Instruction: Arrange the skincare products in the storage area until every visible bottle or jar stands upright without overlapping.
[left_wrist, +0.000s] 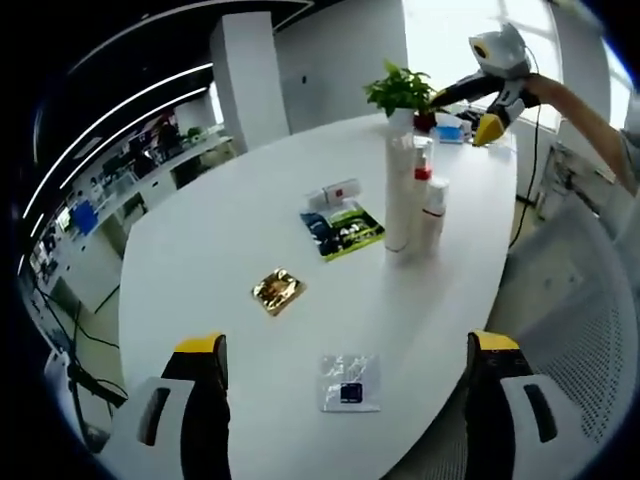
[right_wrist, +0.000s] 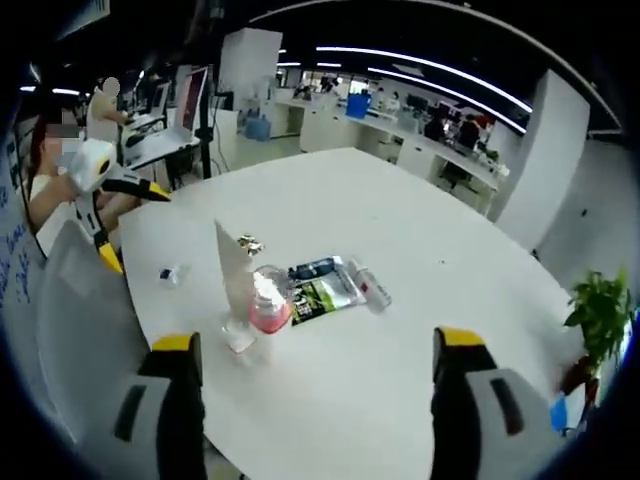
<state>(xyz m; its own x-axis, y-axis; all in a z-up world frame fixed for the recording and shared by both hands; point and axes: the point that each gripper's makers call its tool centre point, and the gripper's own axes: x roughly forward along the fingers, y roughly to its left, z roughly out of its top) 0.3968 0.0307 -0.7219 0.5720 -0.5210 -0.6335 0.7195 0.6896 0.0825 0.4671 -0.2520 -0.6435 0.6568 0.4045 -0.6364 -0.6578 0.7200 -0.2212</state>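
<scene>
Smooth, glossy white, the rounded table (left_wrist: 250, 210) carries everything, with open-plan office desks and strip lights behind it. Your left gripper (left_wrist: 345, 365) hangs over the near edge, its black, yellow-tipped jaws spread wide with nothing between them. Just ahead of it, close to that edge, lies a small clear plastic sachet (left_wrist: 349, 383) with a dark square inside, and further in sits a crinkled gold foil packet (left_wrist: 278, 290). Toward the middle, a flat glossy pouch (left_wrist: 343, 231) printed green and black lies flat, with a small white tube with a red label (left_wrist: 333, 194) on its side just beyond it. Beside the pouch a tall white cylindrical bottle (left_wrist: 401, 190) stands upright, a shorter white pump bottle with a red collar (left_wrist: 432, 210) touching it or just beside it. At the far edge a leafy potted plant (left_wrist: 401, 92) stands. Your right gripper (right_wrist: 310, 365) is likewise released, jaws apart and empty, over the opposite edge of the table; in the left gripper view you see it above the far edge near the plant.
</scene>
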